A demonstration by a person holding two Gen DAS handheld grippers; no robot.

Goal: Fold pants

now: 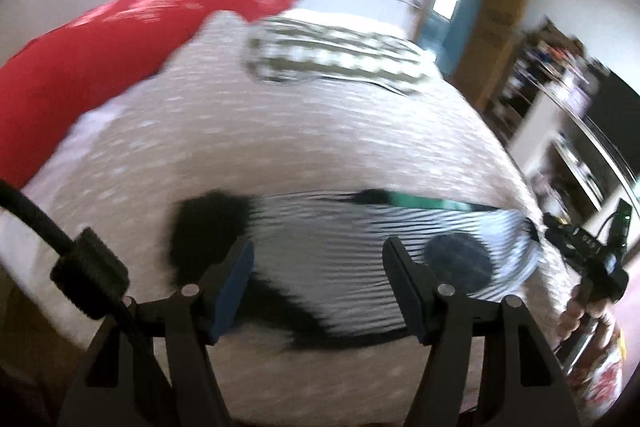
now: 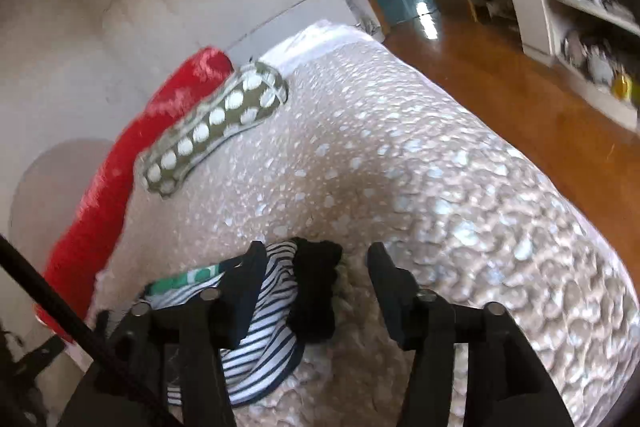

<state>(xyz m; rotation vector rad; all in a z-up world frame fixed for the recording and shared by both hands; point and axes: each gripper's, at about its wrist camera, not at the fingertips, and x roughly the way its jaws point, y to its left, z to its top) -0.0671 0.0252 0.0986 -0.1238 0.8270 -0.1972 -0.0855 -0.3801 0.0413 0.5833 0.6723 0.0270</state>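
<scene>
**Striped pants on the bed, both tongs spread wide**

The striped pants (image 1: 320, 259) lie bunched on the bed (image 1: 280, 147), near its front edge, on a beige bedspread dotted with pale spots. They are white with thin dark stripes, and a round dark patch (image 1: 458, 263) shows on them. Black fabric (image 2: 316, 291) sits bunched at one end of the pants, and a green strip with white dots (image 2: 188, 277) runs along their far side. The left wrist view is blurred, so finer detail of the cloth cannot be made out.

No containers are in view on the bed.

The left tongs (image 1: 318, 267) hover just over the pants with the two fingers set wide apart and nothing between them; whether the tips touch the cloth cannot be told. The right tongs (image 2: 318, 269) are likewise spread wide, holding nothing, above the black end of the pants; the left-hand finger (image 2: 248, 275) overlaps the striped cloth, while the other stands over bare bedspread.

Toward the far edge of the bed lies an olive cloth with white dots (image 2: 216, 127), well apart from the pants. A long red cushion (image 2: 120, 167) runs along the bed's wall-side edge, just beside that cloth. Beyond the opposite edge is a wooden floor (image 2: 500, 87) and white shelving (image 2: 560, 7).
</scene>
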